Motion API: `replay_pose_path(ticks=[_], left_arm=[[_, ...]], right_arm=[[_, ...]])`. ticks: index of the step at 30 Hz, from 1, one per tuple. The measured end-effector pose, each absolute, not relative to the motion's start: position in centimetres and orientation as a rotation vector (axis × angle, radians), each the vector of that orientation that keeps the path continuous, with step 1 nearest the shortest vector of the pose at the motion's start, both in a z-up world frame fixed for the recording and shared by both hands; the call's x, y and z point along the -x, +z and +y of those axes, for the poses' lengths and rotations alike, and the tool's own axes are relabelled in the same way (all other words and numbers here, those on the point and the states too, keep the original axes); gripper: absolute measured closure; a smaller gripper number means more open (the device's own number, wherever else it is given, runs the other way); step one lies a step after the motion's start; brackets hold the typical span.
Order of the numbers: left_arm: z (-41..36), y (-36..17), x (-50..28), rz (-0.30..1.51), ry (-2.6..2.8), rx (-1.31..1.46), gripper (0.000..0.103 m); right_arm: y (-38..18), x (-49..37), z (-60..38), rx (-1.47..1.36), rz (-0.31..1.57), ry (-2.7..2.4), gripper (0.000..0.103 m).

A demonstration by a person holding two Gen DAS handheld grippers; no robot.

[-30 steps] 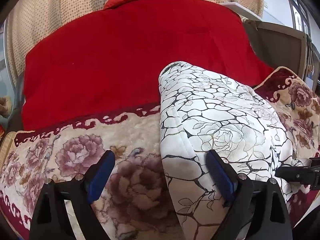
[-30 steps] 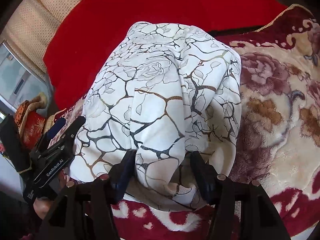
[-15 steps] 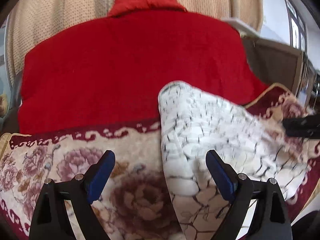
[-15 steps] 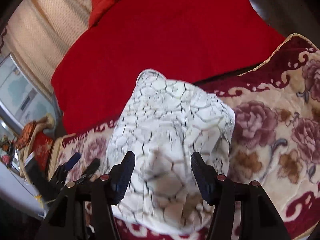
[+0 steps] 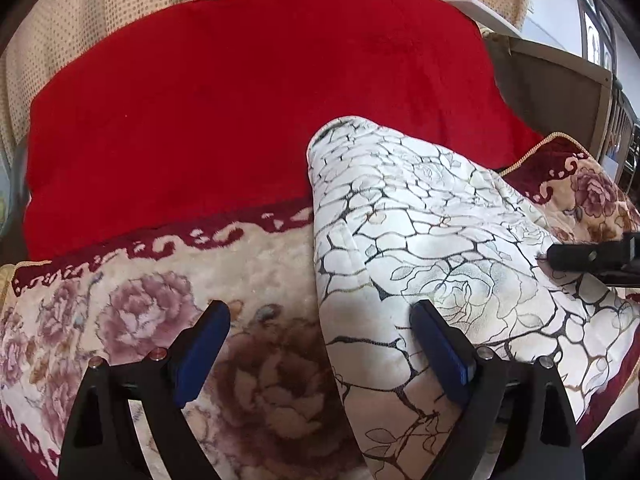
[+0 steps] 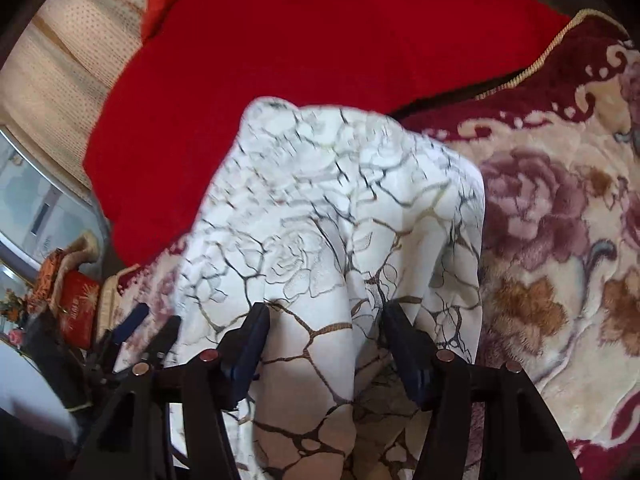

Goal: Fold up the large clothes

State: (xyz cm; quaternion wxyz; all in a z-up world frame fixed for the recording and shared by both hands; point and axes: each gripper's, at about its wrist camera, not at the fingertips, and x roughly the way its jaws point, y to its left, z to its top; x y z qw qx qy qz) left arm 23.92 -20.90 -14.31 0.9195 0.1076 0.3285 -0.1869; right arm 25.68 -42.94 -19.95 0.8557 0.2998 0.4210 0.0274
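Two grippers are on one garment, and no container shows in either view. Your white garment (image 5: pixel 432 240) with its black and gold crackle-and-rose print lies folded on the floral blanket (image 5: pixel 248 264), its far end reaching onto the red blanket (image 5: pixel 240 100). Your left gripper (image 5: pixel 320 352) sits low at the garment's near left edge, jaws spread wide: the right finger (image 5: pixel 440 356) lies on the cloth, the left one over the floral blanket, nothing pinched. Your right gripper (image 6: pixel 324 344) straddles a raised ridge of the garment (image 6: pixel 344 216); its jaws stand half open, cloth between them, and you can't tell whether they pinch it. Beige curtains (image 5: pixel 100 12) hang at the far side.
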Motion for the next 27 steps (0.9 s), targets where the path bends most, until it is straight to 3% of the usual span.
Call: replay_pose_path(ticks=[7,14,27], left_arm=[[-19.8,-13.0,-24.8,0.624,-0.323,-0.198,0.011],[-20.3,-14.2,-25.8,0.654,-0.293,-0.227,0.011],[-20.3,-13.9,-25.4,0.641,-0.281,-0.255,0.011]], right_arm=[[-16.6,-24.9,-43.0,-0.618,0.762,0.082,0.04],[-21.6,-27.5,-42.1,-0.638,0.905,0.089,0.04],[-19.4,-24.3,-42.5,-0.61,0.826,0.115,0.041]])
